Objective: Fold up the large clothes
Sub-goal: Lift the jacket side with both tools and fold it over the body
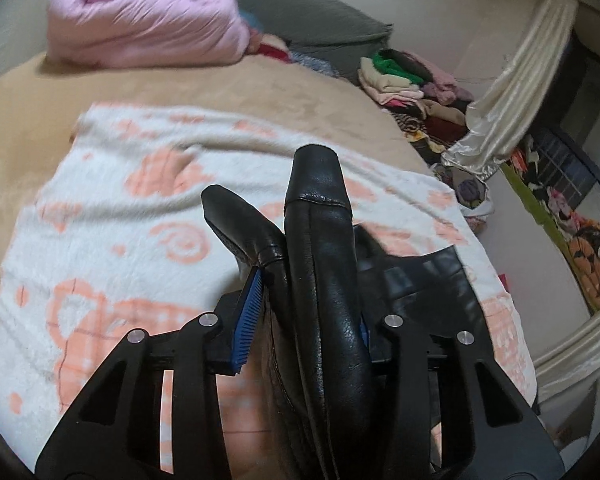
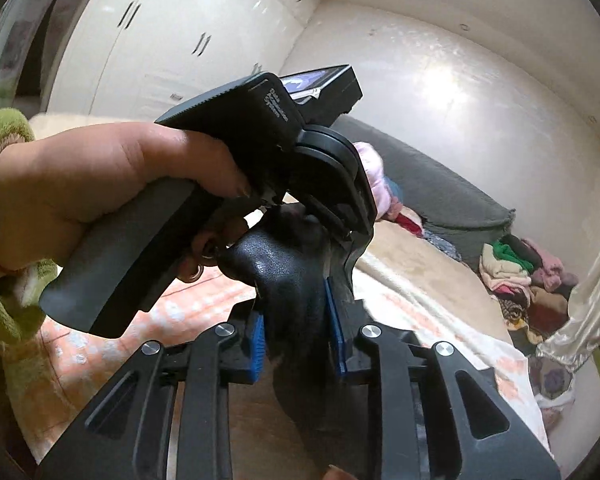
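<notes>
Blanket covers tan bed, clothes pile beyond.

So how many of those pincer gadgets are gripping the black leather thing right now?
2. The left gripper clamps one part of the black leather garment, above the white-and-peach blanket. The right gripper clamps another part just beside it. No other gripper shows.

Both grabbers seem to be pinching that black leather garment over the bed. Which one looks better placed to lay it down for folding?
Probably the left gripper: it looks down on the patterned blanket, with the black leather garment clamped. The right gripper, also clamped, faces the left hand.
</notes>
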